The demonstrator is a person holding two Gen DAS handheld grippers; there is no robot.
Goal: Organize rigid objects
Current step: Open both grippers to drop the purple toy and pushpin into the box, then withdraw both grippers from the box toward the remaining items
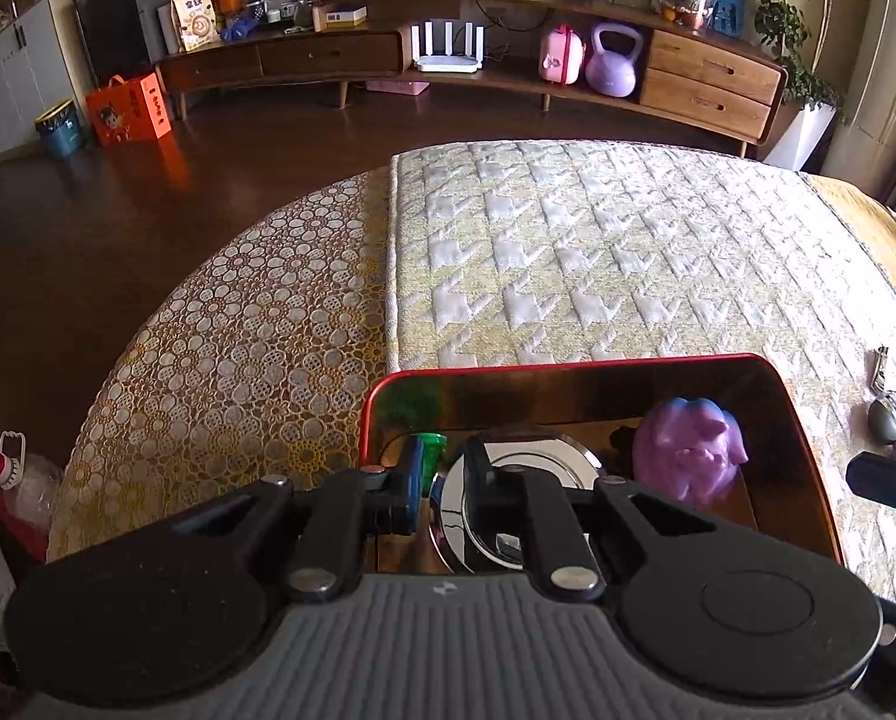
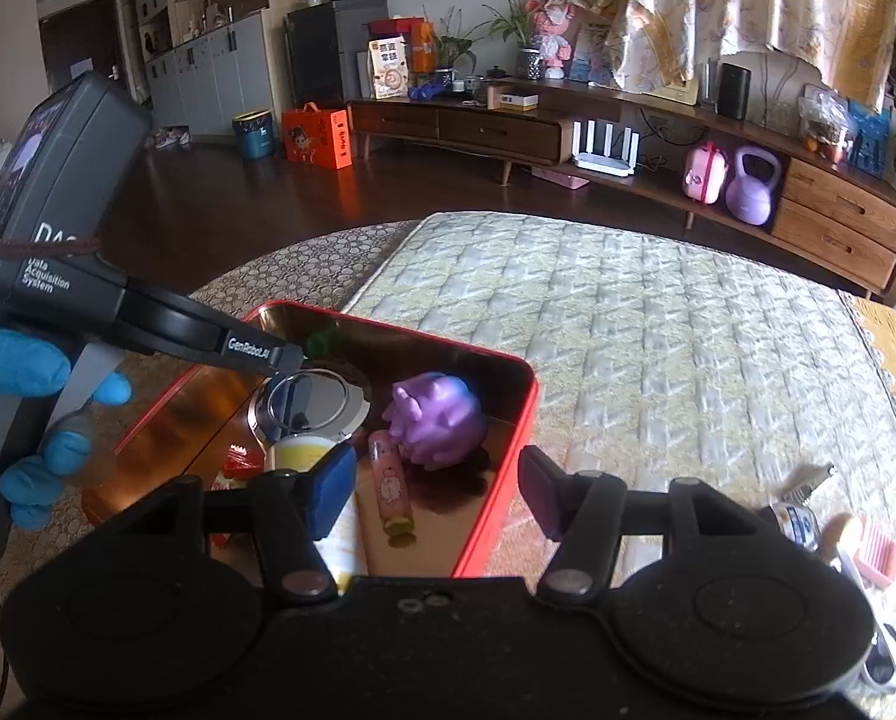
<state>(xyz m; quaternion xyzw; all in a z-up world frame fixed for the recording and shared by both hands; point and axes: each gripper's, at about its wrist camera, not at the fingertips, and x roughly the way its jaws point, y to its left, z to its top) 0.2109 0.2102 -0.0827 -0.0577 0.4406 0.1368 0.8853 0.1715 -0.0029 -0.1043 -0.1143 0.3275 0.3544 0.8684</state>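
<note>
Your right hand-held gripper [image 2: 436,495] hangs over the near right corner of the red tin [image 2: 511,420], its jaws apart and empty. The loose things still to be sorted, the small clutter [image 2: 838,528] on the bed's quilted cover [image 2: 628,312], lie off to your right, just beside the tin's right wall. That's the right hand's reach, I'd say. Your left hand-held gripper [image 1: 442,480] is inside the tin, jaws nearly together on the rim of the round mirror [image 1: 508,498].
</note>
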